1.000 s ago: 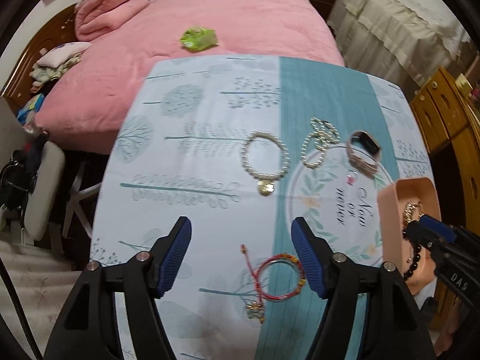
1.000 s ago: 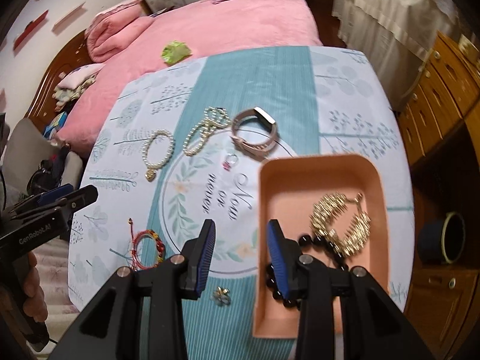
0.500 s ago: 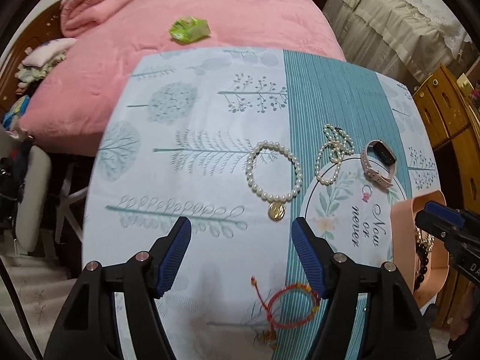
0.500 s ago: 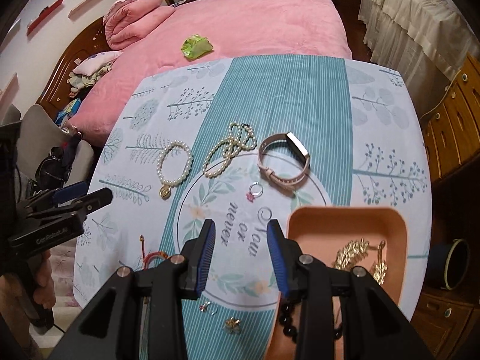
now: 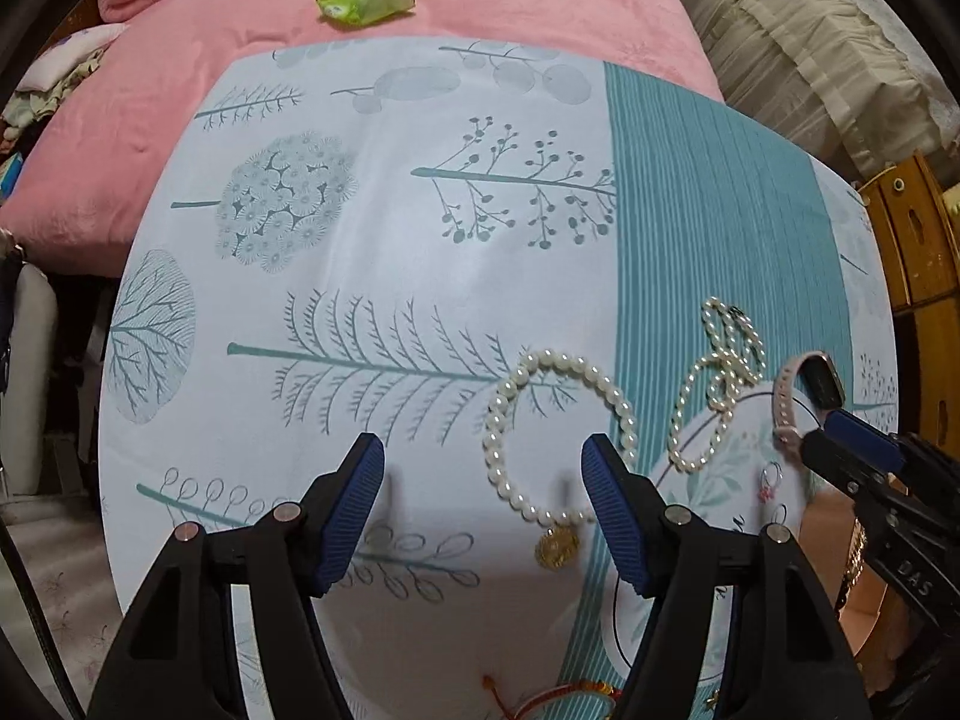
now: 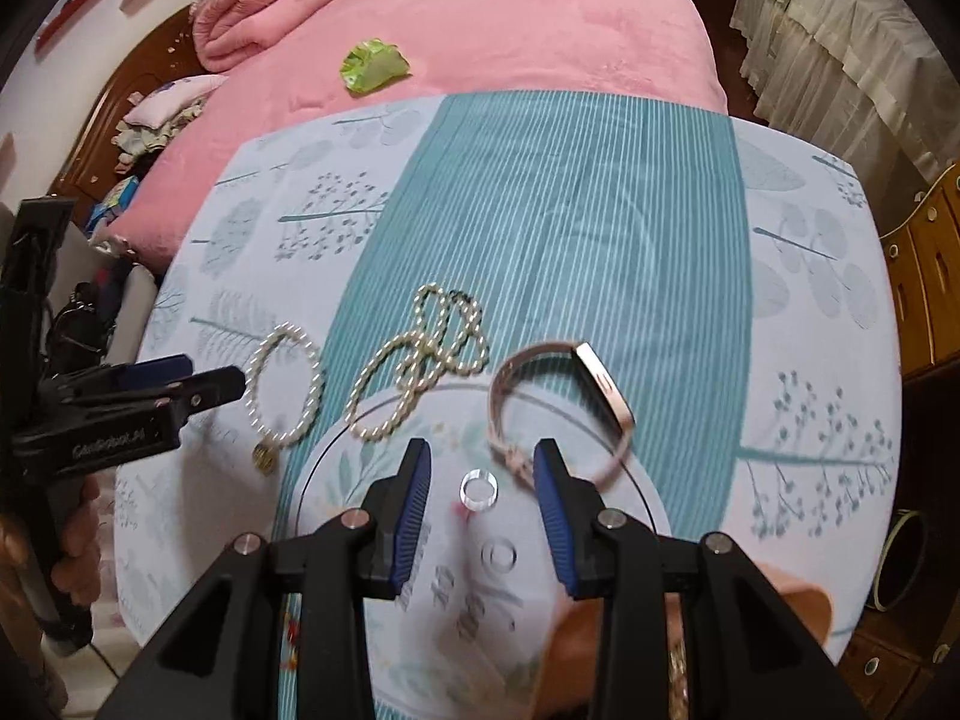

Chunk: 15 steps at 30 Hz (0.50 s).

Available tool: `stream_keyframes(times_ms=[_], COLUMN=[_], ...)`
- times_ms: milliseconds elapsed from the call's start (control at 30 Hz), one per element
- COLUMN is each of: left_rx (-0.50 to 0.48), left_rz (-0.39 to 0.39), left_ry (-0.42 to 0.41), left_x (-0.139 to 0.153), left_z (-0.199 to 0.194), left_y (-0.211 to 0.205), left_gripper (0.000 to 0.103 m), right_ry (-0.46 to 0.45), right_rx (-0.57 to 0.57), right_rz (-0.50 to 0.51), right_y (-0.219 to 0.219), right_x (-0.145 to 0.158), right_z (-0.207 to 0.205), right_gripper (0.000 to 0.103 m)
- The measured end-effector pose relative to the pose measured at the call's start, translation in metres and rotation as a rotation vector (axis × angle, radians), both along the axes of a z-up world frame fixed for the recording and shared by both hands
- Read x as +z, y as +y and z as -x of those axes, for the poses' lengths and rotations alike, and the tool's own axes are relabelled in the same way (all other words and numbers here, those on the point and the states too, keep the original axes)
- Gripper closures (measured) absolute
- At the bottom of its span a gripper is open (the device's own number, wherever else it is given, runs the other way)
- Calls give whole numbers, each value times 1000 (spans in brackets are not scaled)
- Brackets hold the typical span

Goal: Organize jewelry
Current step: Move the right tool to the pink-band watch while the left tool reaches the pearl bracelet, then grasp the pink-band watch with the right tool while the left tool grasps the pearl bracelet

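Jewelry is mostly still out on the cloth (image 6: 600,228), with the peach tray (image 6: 798,600) at my near right holding only a little so far: I can make out some gold chain (image 5: 855,558) in it, and the rest of its contents are hidden behind my own claws. Taking the ring (image 6: 479,489) as my landmark: my right claw (image 6: 483,492) hangs straight over it, jaws partly apart with nothing gripped, the ring lying loose between the blue pads. Just right of the ring and a bit beyond lies the pink watch (image 6: 564,402); beyond the ring to the left lies the tangled pearl strand (image 6: 420,360), and further left again the pearl bracelet (image 5: 558,438) with its gold charm (image 5: 557,547). My left claw (image 5: 483,510) hovers over that bracelet, jaws wide and empty, one pad near the beads but not pressing them. Nearer to me than the ring, at the cloth's edge, a red cord bracelet (image 5: 564,696) peeks out. So I judge the job as barely started: ring, watch, two pearl pieces and the red cord all still need moving to the tray, and these two pickups look like the next ones.
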<state>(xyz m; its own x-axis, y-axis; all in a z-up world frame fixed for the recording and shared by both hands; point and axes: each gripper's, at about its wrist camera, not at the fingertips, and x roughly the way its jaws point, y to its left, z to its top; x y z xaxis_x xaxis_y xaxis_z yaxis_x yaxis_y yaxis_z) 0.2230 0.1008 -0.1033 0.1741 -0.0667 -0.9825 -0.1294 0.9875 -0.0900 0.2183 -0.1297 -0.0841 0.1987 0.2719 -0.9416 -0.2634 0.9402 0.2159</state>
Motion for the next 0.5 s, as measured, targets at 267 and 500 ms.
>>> stream_keyframes(times_ms=[267, 500], left_rx=[7, -21], left_rz=[11, 7], left_ry=[44, 71], left_x=[-14, -27], left_z=[-11, -14], left_y=[5, -1], left_gripper=[40, 43], right_ry=[20, 6], right_rx=[23, 5], right_rz=[76, 77], right_y=[18, 14], right_x=[-25, -28], right_z=[-13, -13], right_gripper=[78, 94])
